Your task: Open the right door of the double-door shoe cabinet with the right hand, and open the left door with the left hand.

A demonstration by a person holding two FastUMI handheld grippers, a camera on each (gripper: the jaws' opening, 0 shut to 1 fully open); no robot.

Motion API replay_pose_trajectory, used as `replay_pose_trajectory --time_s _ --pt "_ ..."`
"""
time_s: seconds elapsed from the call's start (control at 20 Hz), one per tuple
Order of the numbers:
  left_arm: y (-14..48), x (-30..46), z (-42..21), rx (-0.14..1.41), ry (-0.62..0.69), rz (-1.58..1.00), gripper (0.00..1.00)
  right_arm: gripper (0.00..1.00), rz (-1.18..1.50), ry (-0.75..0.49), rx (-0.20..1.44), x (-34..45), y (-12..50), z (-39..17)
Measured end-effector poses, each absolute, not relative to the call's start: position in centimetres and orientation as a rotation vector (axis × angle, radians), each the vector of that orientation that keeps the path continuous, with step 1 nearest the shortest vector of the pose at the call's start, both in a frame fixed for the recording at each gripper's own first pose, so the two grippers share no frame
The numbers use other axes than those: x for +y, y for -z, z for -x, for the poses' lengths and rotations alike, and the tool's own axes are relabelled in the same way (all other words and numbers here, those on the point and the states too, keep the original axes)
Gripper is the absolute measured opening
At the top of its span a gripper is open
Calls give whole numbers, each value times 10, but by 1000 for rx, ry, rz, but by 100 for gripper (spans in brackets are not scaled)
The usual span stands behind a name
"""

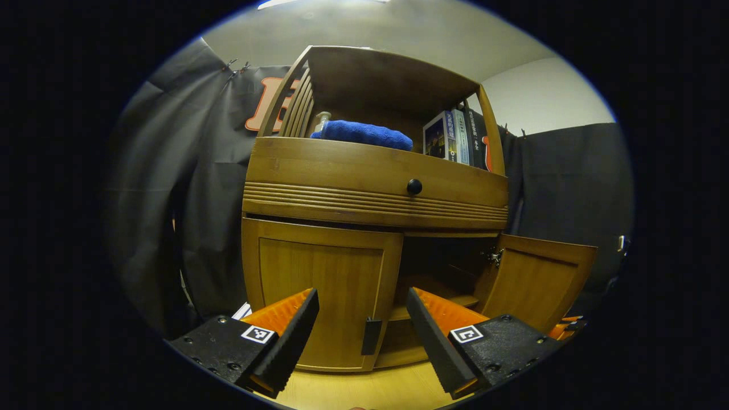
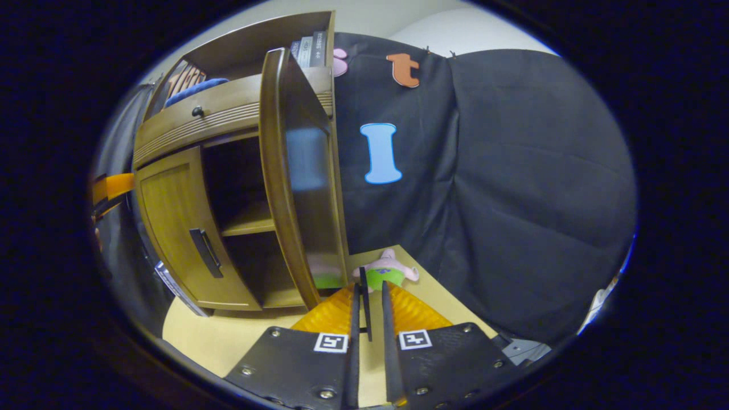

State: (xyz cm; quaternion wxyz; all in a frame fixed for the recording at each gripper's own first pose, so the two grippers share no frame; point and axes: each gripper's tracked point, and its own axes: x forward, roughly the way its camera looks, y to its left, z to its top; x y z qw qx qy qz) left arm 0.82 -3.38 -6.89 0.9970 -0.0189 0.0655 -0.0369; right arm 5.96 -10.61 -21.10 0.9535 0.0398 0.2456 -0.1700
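- My right gripper (image 2: 368, 296) has its fingers pressed nearly together on a thin dark strip that I judge to be the right door's handle (image 2: 365, 302); the view is tight there, so I say pinching with some caution.
- The right door (image 2: 296, 171) already stands swung well out from the shoe cabinet (image 1: 370, 188), its edge towards my right gripper view, and the dark compartment with an inner shelf (image 2: 248, 219) is open to sight. I hold the handle because that is how the door is drawn round on its hinge (image 1: 491, 256).
- My left gripper (image 1: 361, 319) is spread wide, holding nothing, and aimed so that the left door's handle (image 1: 371, 336) sits between its fingers but farther off, not yet touched. That lines me up for the second half of the job.
- The left door (image 1: 322, 290) is shut flush against the cabinet front.
- Above the doors is a drawer with a round dark knob (image 1: 414, 186), and on top a blue towel (image 1: 364, 134) beside some books (image 1: 450, 139). The book spines carry writing, too small for me to read.
- A small pink and green toy (image 2: 384, 272) lies on the worktop (image 2: 228, 336) just behind the open door.
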Motion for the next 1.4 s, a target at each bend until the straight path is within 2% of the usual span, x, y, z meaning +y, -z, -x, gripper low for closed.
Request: replay_pose_trajectory --time_s 0.2,0.75,0.85,0.9,0.95,1.1,1.3,1.35,1.4 --pt "74 -32 -9 138 67 30 96 18 -76 346 497 -114 209 -60" --pt "98 -27 -26 177 44 7 96 18 -48 456 486 -152 203 -48" --pt "108 -27 -32 200 42 7 96 18 -71 458 481 -152 203 -47" --pt "115 -28 -34 218 40 13 94 18 -78 460 480 -152 204 -48" --pt "122 -30 -37 236 42 21 96 18 -79 463 479 -153 203 -49" --pt "143 -35 -46 289 52 26 96 19 -113 472 473 -154 199 -48" --pt "165 -43 -63 333 59 17 89 18 -118 512 414 -161 170 -44" --pt "170 -45 -68 339 60 17 91 18 -112 520 400 -162 162 -41" --pt "177 -48 -71 353 59 12 84 19 -103 528 379 -163 152 -39"
